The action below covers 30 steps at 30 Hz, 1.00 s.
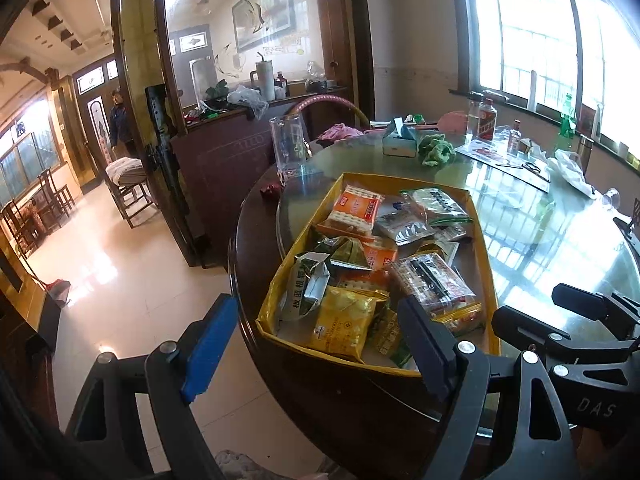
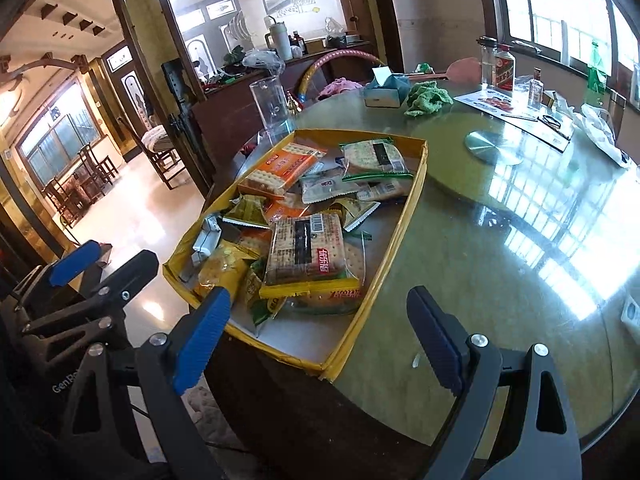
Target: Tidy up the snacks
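Both my claws wide and empty before the yellow box of snacks.

My left claw point(image 1: 316, 340) and right claw point(image 2: 320, 332) hang spread at the round counter's point(image 2: 500, 248) near edge, gripping nothing. The yellow box point(image 2: 416, 184) sits on the glass top, heaped with cracker packets point(image 2: 308, 248); lower packets are buried, their print unreadable. My left fingers point(image 1: 424, 340) cover its near corner.

We can't read the print on most snack packets in the yellow tray point(image 2: 404, 216), since they overlap. The left claw point(image 1: 320, 346) hides the tray's near corner, and the counter point(image 2: 500, 248) runs off the right edge.
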Each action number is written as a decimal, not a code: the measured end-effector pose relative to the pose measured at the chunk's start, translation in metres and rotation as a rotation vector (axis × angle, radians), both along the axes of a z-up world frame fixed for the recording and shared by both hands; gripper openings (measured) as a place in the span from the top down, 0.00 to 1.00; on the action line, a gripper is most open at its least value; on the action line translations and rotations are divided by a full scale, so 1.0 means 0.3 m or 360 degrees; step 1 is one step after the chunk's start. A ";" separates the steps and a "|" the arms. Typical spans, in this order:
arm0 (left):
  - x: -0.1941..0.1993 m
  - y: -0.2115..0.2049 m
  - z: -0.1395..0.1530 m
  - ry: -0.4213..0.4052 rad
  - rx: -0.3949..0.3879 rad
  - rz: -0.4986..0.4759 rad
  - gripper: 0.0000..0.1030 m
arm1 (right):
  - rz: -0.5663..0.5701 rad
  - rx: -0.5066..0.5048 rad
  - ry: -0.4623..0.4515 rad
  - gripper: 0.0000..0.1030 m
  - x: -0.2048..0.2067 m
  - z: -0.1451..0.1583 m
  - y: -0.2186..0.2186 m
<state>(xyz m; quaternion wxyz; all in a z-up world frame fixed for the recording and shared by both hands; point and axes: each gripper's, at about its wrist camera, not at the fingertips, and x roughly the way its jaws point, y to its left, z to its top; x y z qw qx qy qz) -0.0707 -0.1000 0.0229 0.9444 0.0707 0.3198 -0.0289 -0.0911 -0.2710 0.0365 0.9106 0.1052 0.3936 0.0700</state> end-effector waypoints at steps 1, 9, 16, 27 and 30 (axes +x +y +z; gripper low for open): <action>0.002 0.000 -0.002 0.0003 0.0003 -0.0002 0.20 | -0.0002 -0.0003 0.0001 0.13 0.001 0.000 0.000; 0.016 -0.003 -0.018 0.0019 0.0024 0.0011 0.20 | -0.0002 -0.0013 0.0018 0.13 0.012 -0.013 -0.004; 0.022 -0.011 -0.032 0.0040 0.0060 0.0009 0.20 | -0.0011 -0.0020 0.0032 0.13 0.017 -0.019 -0.007; 0.024 -0.005 -0.029 0.0046 0.0054 0.0013 0.20 | -0.0017 -0.0028 0.0043 0.13 0.031 -0.018 -0.009; 0.031 -0.005 -0.035 0.0056 0.0056 0.0022 0.20 | -0.0018 -0.0029 0.0042 0.13 0.031 -0.020 -0.008</action>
